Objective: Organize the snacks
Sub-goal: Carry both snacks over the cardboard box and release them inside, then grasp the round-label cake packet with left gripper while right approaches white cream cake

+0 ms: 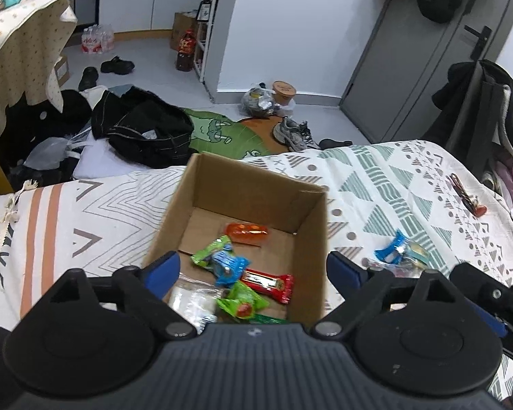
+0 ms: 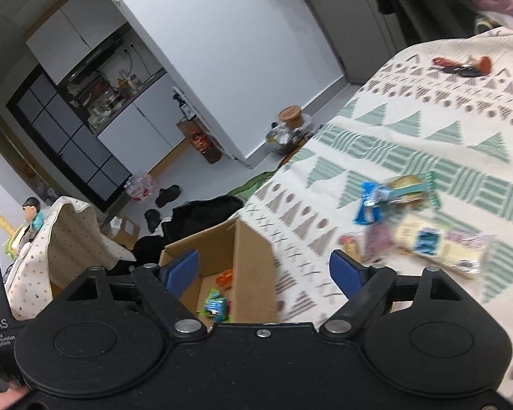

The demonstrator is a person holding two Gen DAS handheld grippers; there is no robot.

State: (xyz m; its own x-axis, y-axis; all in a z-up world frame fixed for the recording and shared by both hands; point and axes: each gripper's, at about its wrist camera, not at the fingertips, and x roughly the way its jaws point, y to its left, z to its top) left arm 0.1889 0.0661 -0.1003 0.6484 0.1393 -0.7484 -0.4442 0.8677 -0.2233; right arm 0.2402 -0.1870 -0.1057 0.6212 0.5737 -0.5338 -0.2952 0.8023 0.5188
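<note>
Both grippers were held spread wide over the bed, nothing gripped in either.

The left gripper [image 1: 253, 270] was seen empty at lower centre of its view, above the cardboard box [image 1: 311, 239], where an orange packet [image 1: 246, 232], green and blue wrappers [image 1: 222, 259] and a red bar [image 1: 268, 282] were already lying. The right gripper [image 2: 265, 273] was likewise empty; loose snacks [image 2: 396, 198] were left on the patterned blanket [image 2: 410, 130] at mid-right, blurred. These wrappers were judged light, crinkly and slippery, best pinched across a flat sealed end. Open room was offered around the pile; the box's upright walls needed to be cleared from above.
</note>
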